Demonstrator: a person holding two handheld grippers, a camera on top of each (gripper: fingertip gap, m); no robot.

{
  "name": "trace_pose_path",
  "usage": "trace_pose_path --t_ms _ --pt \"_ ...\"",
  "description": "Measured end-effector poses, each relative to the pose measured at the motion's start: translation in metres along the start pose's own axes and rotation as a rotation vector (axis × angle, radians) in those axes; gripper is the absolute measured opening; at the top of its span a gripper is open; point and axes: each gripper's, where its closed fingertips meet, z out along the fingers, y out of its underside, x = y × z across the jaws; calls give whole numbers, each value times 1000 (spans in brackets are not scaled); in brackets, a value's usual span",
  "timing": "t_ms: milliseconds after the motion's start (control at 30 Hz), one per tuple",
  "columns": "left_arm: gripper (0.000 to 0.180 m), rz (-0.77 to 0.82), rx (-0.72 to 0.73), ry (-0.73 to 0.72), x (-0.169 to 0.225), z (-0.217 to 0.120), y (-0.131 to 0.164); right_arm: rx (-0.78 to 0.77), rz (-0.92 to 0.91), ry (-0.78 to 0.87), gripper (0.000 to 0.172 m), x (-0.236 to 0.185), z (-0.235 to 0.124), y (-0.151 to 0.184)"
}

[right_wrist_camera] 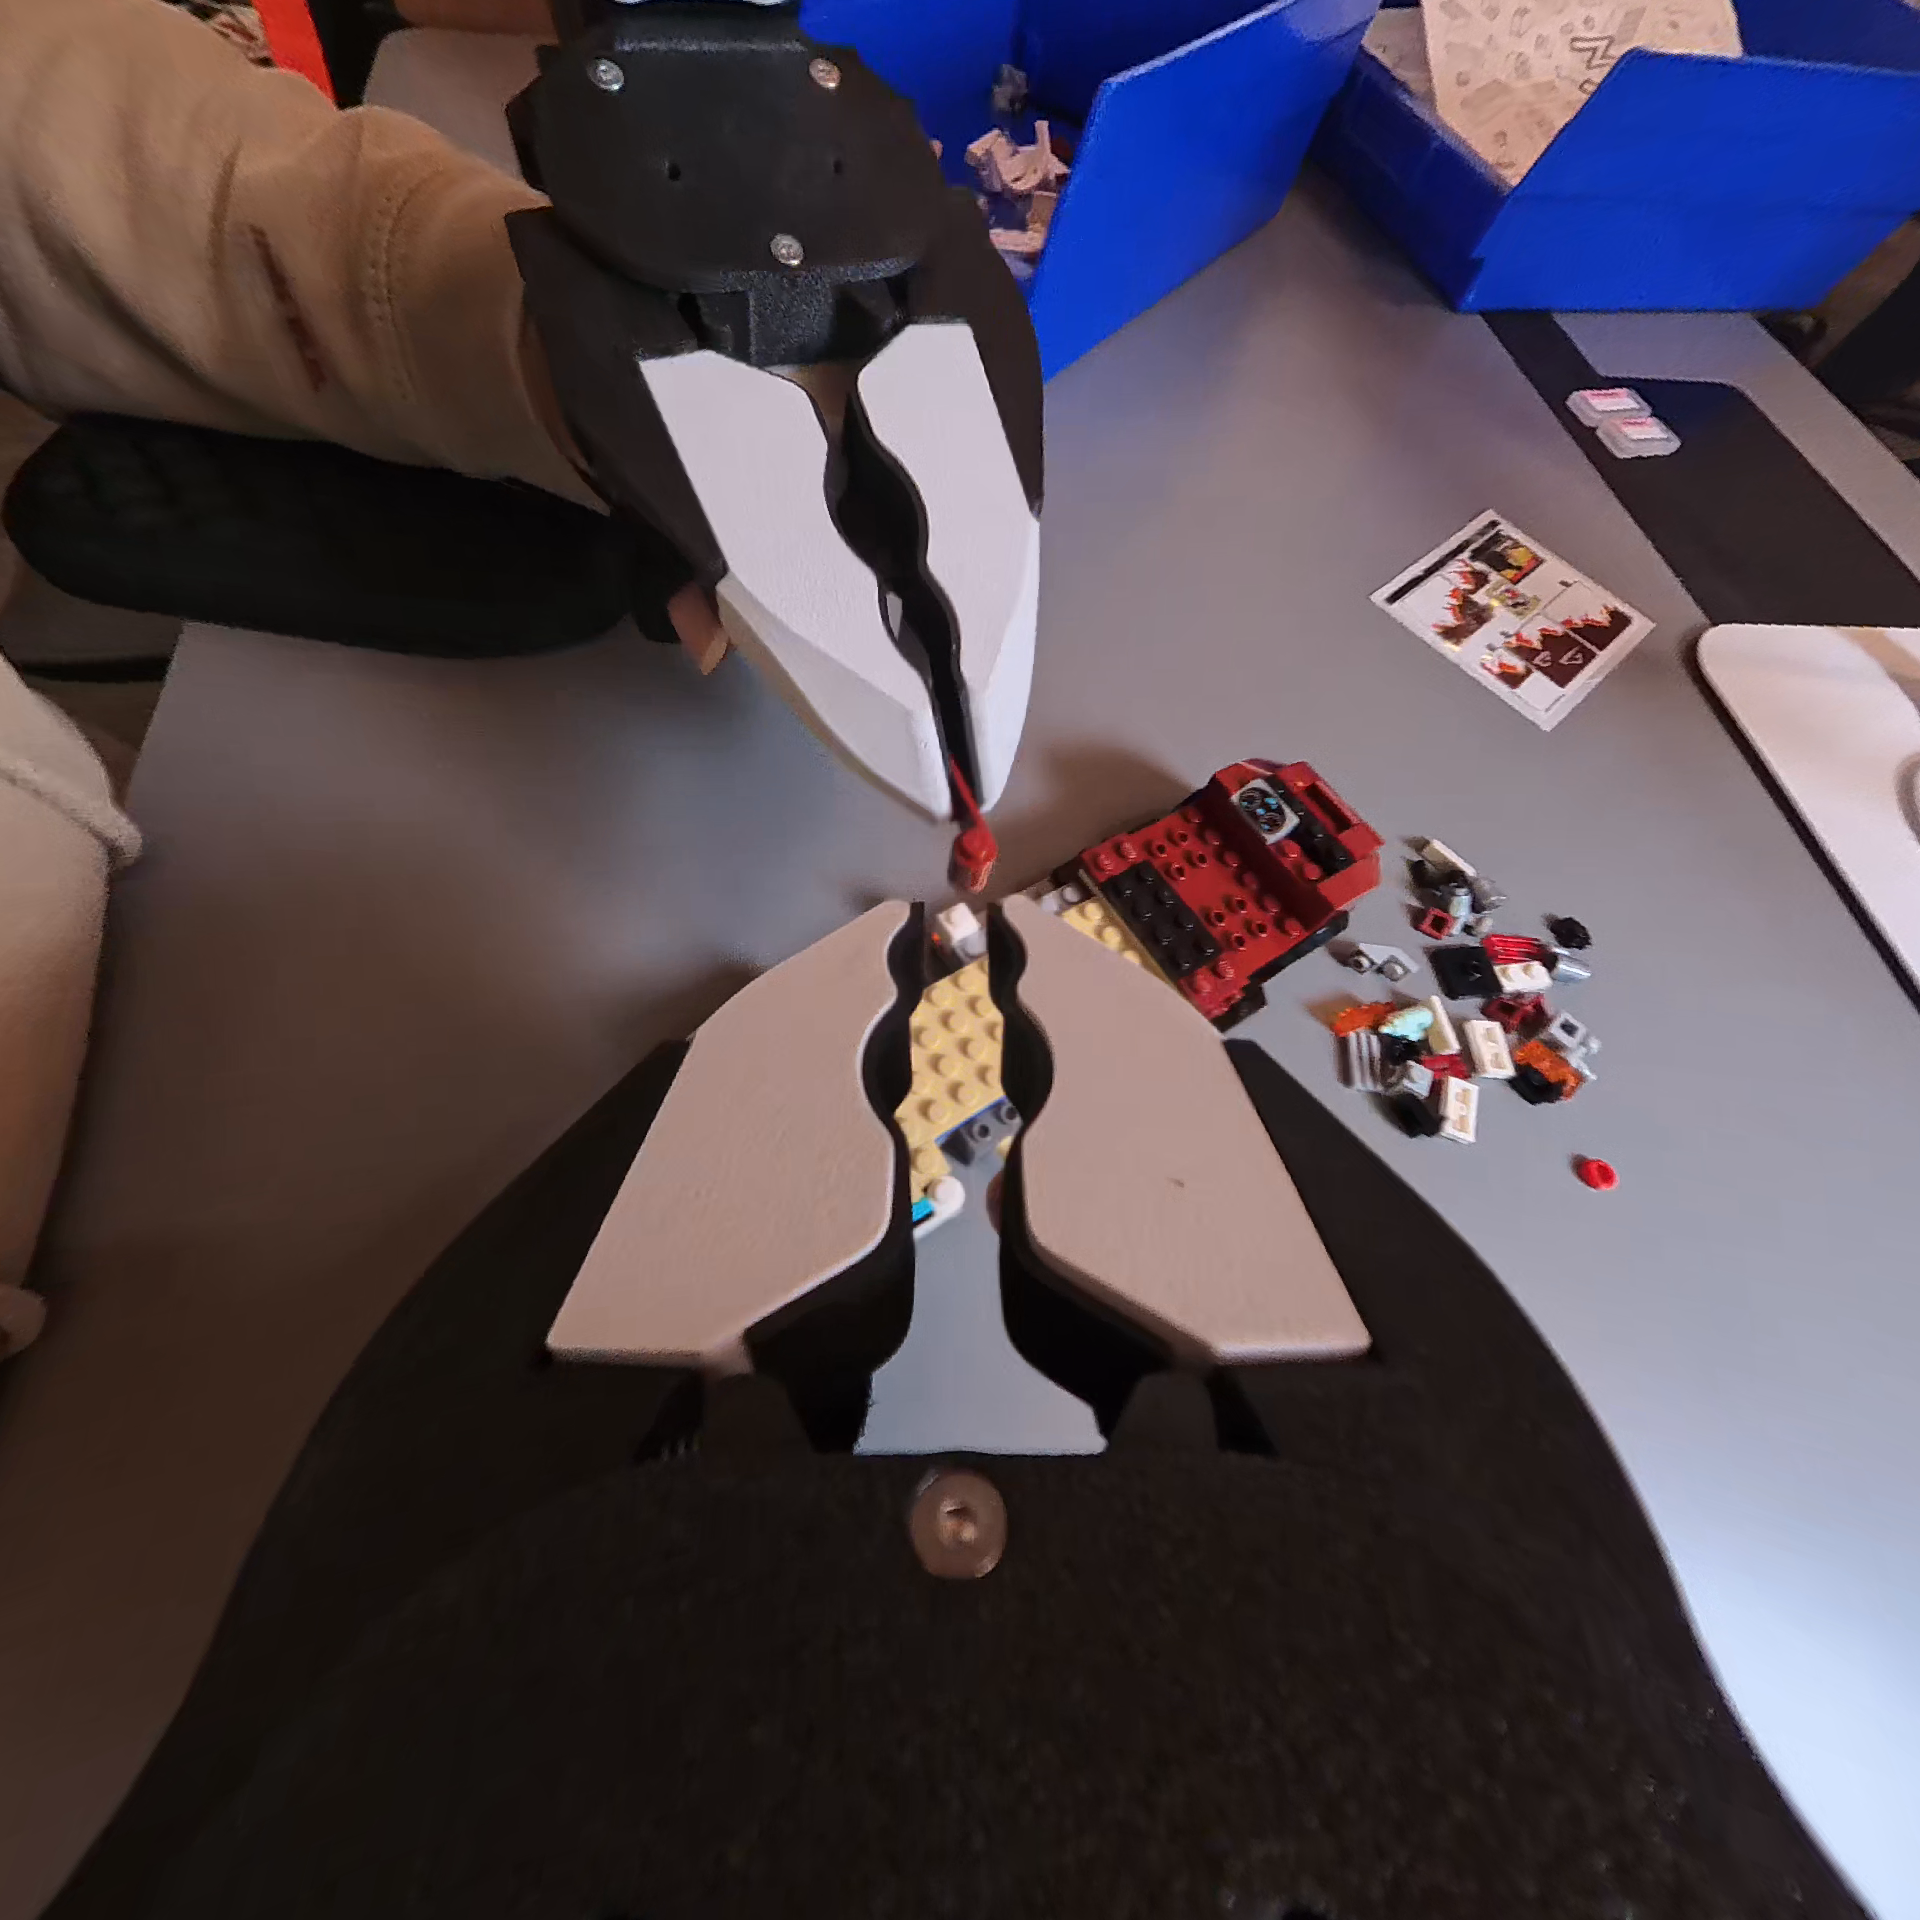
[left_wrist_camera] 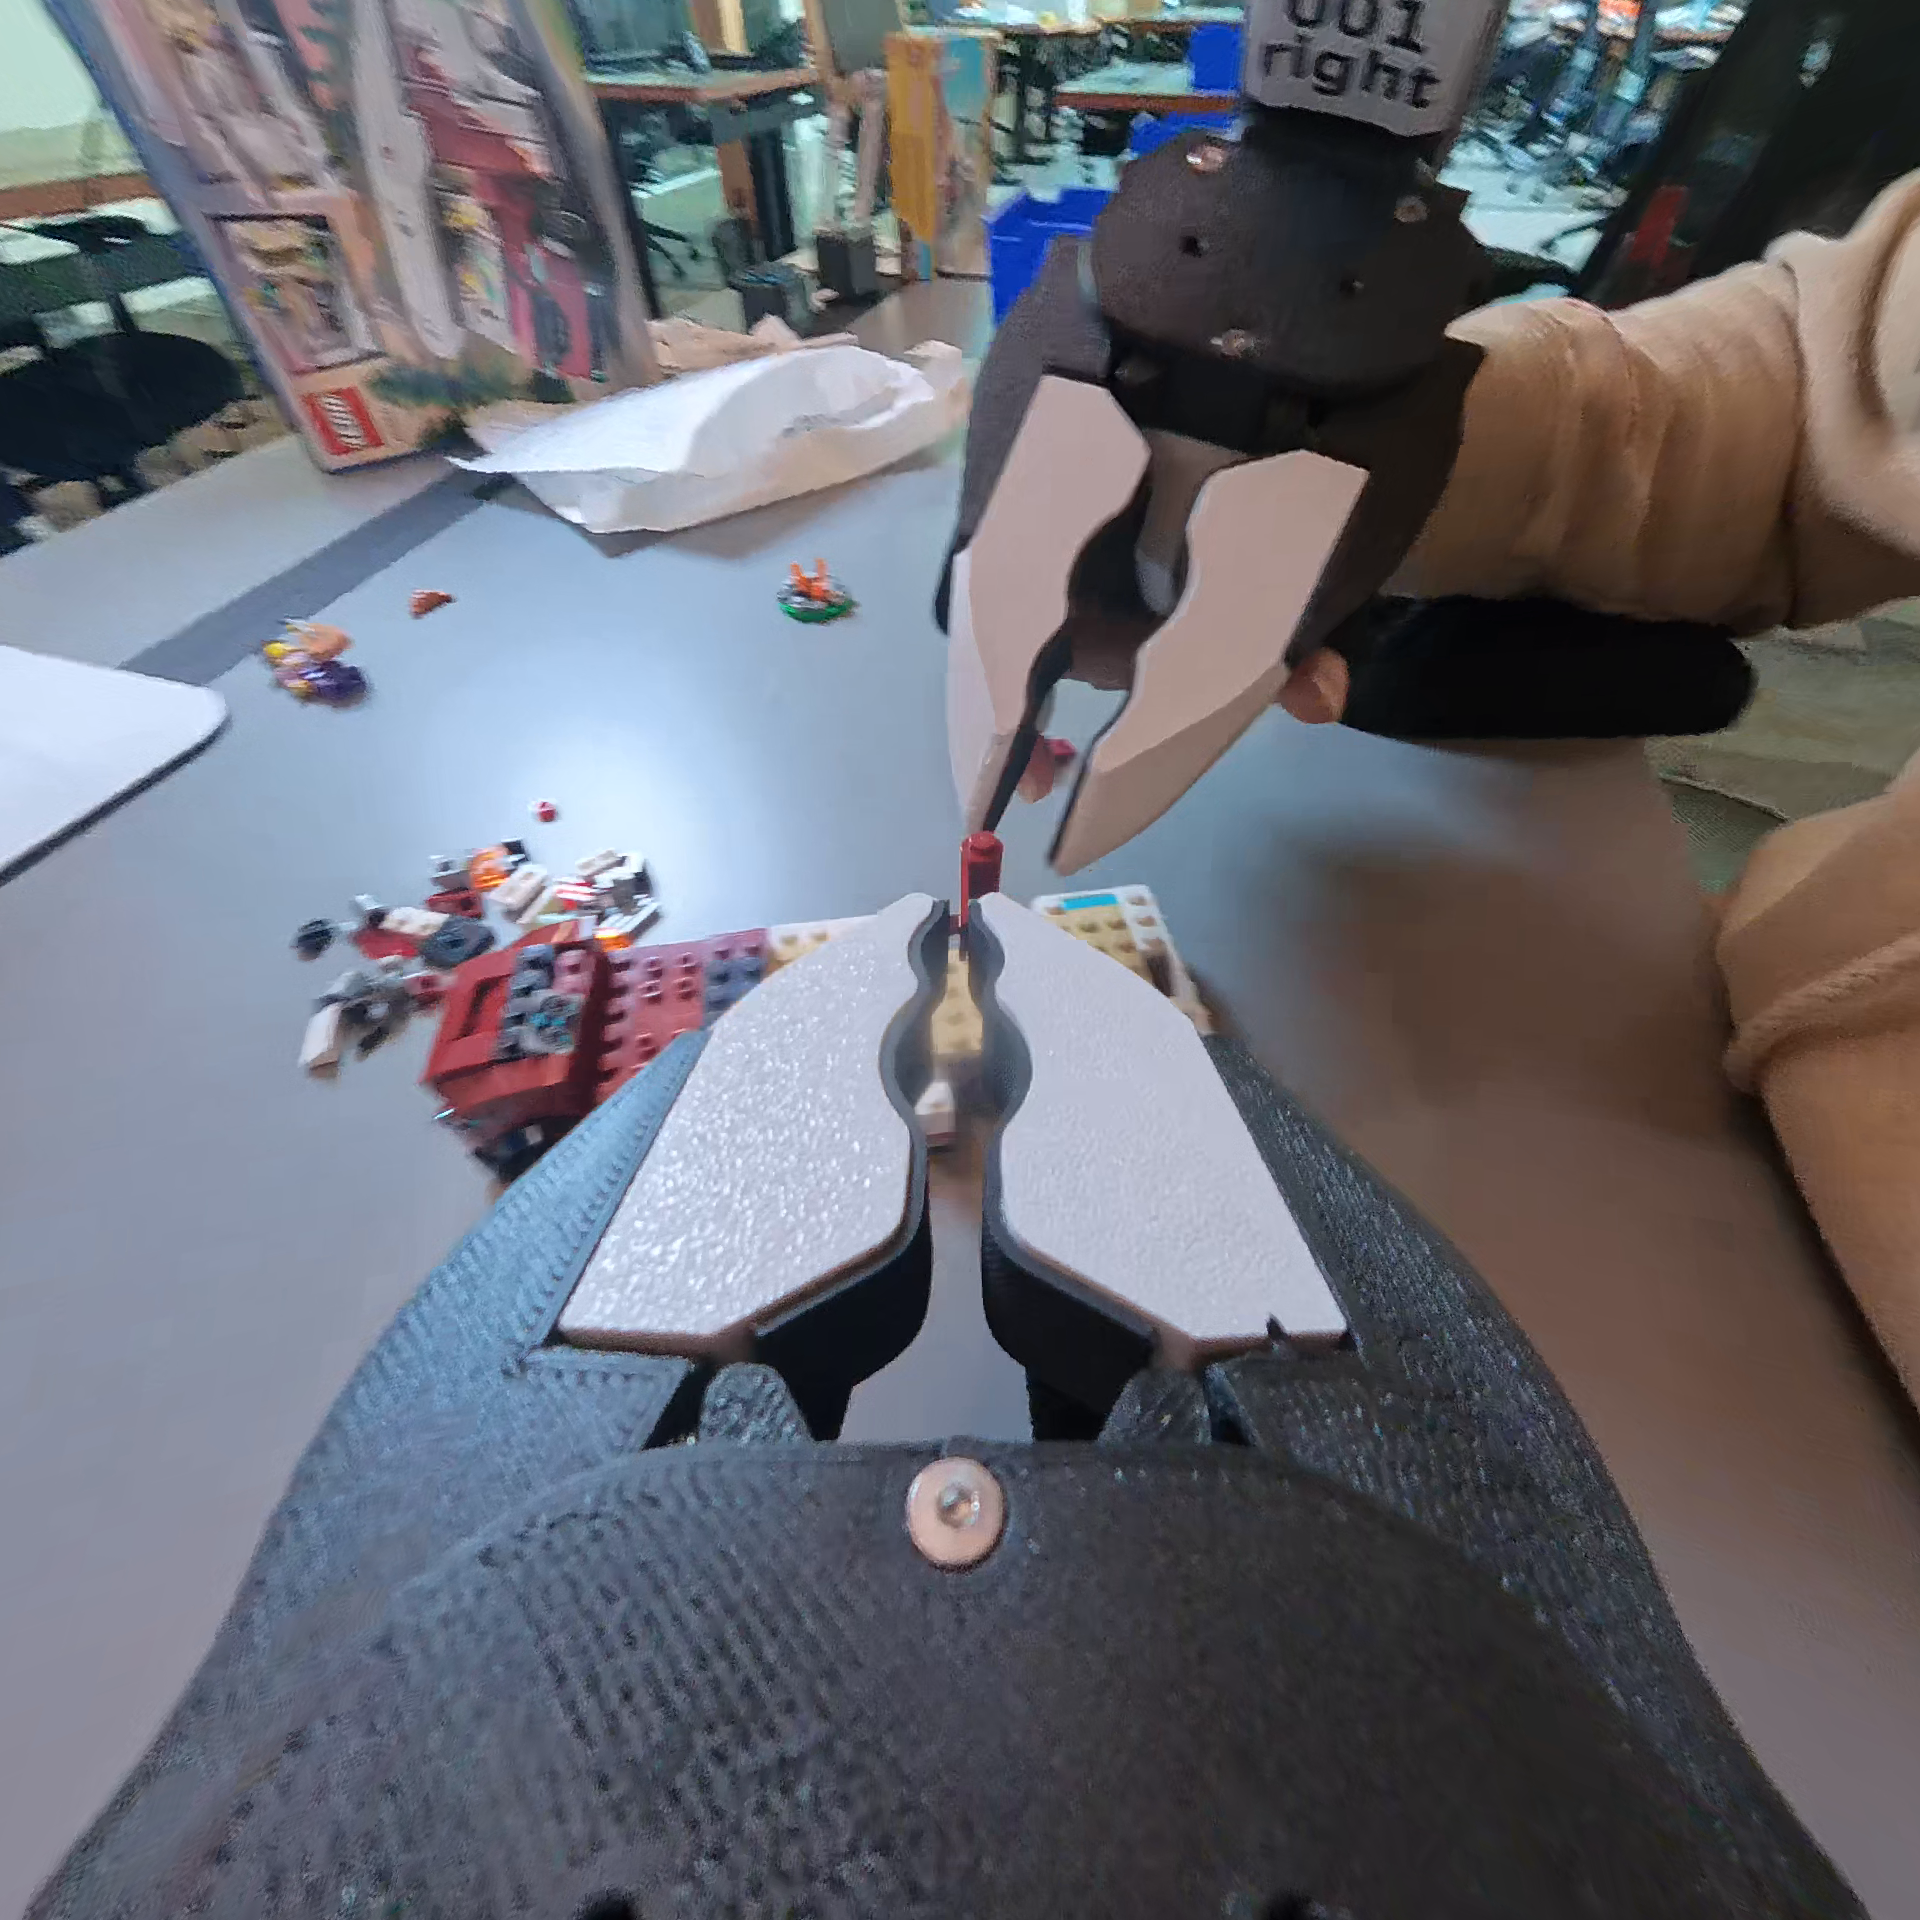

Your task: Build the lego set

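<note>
Left gripper [left_wrist_camera: 961, 914] nearest in its own view, fingers [left_wrist_camera: 831, 1081] clenched on the thin stem of a small red piece [left_wrist_camera: 978, 868], round studded head standing clear above the fingertips; same piece [right_wrist_camera: 974, 854] seen from the opposite side hanging from those tips, held above the table. Right gripper [right_wrist_camera: 956, 920] with fingertips parted by a narrow gap and nothing pressed between them, hovering just short of the red piece; in the left wrist view one tip [left_wrist_camera: 1003, 805] just beside the stud, touching or not cannot be told. Directly beneath both grippers, a tan studded plate [right_wrist_camera: 961, 1049] joined to a dark red brick assembly [right_wrist_camera: 1236, 883] with black plates on top — lying on the grey table [right_wrist_camera: 1299, 520]. Just beside the assembly, a loose heap of small bricks [right_wrist_camera: 1475, 1029] in white, grey, black, red and orange; one lone red round piece [right_wrist_camera: 1595, 1174] apart from the heap. Farther out: a printed sticker sheet [right_wrist_camera: 1512, 618], a white pad [right_wrist_camera: 1829, 727] at the table edge, a green round piece with orange top [left_wrist_camera: 816, 594], a purple and yellow cluster [left_wrist_camera: 312, 665]. Farthest: crumpled white paper bag [left_wrist_camera: 727, 436], a tall printed box [left_wrist_camera: 364, 208], blue bins [right_wrist_camera: 1683, 208].
</note>
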Motion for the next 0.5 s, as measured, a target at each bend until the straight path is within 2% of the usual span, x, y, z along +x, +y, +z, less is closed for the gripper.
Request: trace_pose_path --t_ms 100,233,500 --pt "3 -76 7 -155 -42 -12 5 -13 -27 44 17 18 0 -3" --pt "3 -172 -52 -251 -77 -17 26 -64 -120 74 17 35 16 -5" --pt "3 -138 -141 -276 -79 -6 42 -174 -233 44 25 44 58 2"
